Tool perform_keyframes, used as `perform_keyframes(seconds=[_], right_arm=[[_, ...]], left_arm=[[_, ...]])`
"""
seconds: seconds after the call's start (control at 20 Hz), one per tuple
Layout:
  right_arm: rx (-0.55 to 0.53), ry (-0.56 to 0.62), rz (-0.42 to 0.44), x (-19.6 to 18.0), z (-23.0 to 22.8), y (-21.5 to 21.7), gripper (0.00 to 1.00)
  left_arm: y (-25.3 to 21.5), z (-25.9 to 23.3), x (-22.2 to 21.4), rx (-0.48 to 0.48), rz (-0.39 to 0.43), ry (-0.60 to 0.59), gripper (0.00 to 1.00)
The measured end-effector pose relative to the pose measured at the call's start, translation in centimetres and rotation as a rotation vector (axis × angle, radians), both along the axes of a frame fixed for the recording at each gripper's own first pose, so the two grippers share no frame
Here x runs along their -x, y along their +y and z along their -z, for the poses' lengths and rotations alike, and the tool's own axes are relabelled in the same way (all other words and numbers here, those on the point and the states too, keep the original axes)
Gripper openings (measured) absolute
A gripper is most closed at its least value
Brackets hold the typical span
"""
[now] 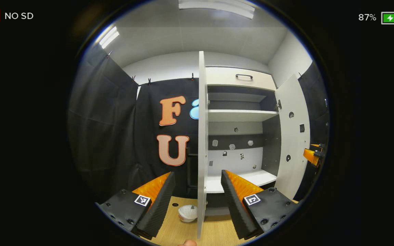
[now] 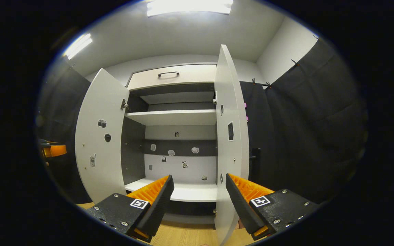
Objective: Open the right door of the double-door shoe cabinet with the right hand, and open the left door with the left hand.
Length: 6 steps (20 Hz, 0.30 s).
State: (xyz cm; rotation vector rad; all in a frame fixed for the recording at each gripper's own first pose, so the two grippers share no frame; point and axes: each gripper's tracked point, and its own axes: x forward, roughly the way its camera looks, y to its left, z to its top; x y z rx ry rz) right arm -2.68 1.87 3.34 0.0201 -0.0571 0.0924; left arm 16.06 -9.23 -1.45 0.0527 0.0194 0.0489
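the shoe cabinet (image 2: 180, 118) stands against the far wall with both doors swung out toward the viewer. in the left gripper view the left door (image 1: 202, 136) is seen edge-on, running from high up down to the near floor, and it sits in the gap between the fingers of the left gripper (image 1: 198, 201) without either finger touching it; the jaws are spread wide and hold nothing. the right door (image 1: 292, 136) hangs open at the far right, with the other gripper just beyond its edge. in the right gripper view the right door (image 2: 229, 143) stands edge-on between the wide-spread fingers of the right gripper (image 2: 200, 201), untouched, and the left door (image 2: 101, 136) is open at the left. inside are shelves (image 2: 171, 117) and small pale bits on the back panel. above the opening is a drawer with a dark handle (image 2: 168, 73). a white bowl (image 1: 187, 213) rests on the wood floor (image 1: 214, 232) near the left door's foot.
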Motion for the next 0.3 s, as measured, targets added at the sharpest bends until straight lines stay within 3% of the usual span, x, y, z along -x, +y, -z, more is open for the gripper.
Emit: perform_keyframes(seconds=[0.3], right_arm=[[0.001,-0.006,-0.006,-0.07,-0.36,0.28,0.92]], left_arm=[[0.50,-0.04,0.17,-0.013,-0.020,0.006,0.81]])
